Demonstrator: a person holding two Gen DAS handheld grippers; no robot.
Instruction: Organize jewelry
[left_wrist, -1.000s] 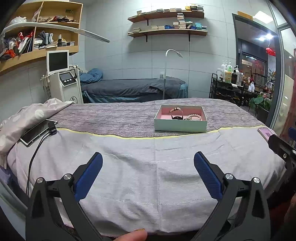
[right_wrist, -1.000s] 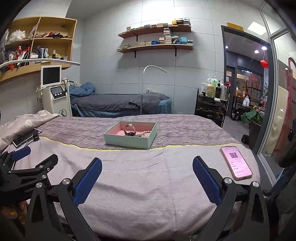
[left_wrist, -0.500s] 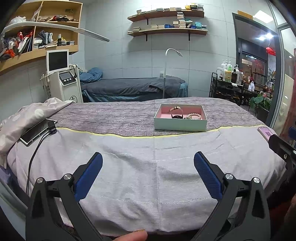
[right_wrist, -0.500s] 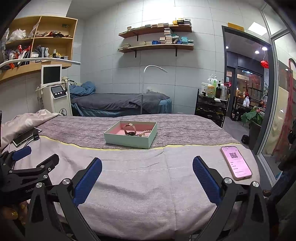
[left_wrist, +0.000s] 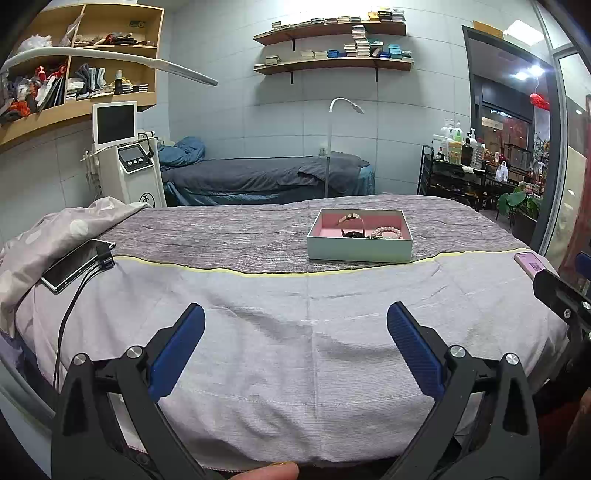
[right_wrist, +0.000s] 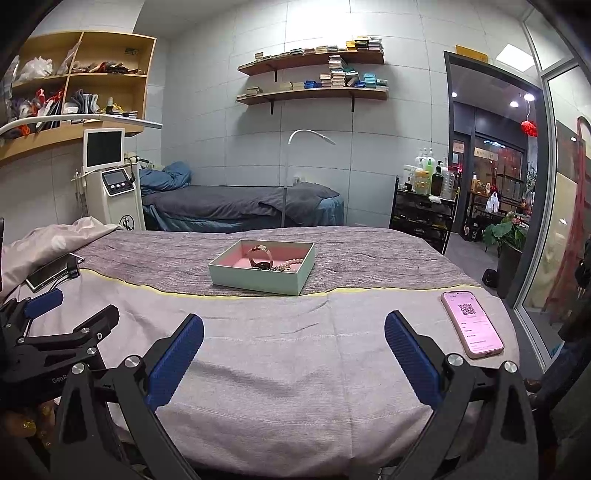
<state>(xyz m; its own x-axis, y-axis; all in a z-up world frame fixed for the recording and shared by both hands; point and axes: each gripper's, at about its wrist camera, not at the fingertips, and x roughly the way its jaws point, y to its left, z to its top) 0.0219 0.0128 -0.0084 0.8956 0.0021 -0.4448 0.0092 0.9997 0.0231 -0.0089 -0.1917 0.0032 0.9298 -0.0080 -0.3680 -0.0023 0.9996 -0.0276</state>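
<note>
Jewelry box (left_wrist: 359, 249) ahead of both spread, empty hand-held grippers, left (left_wrist: 295, 325) and right (right_wrist: 294, 332), holding watch (left_wrist: 352, 230) and bead bracelet (left_wrist: 386, 232); pink phone (right_wrist: 471, 322) fully seen only from right wrist, beside right finger.

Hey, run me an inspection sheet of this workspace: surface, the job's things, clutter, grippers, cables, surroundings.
Surface: bed, pale sheet in front, grey striped cover behind.
Job's things: open mint box with pink lining holding a watch and bead bracelet.
Clutter: pink phone at right edge; tablet at left.
Grippers: left hand-held gripper open, empty; right hand-held gripper open, empty.
Cables: black cable running from the tablet.
Surroundings: second bed, wall shelves, machine with screen.
</note>
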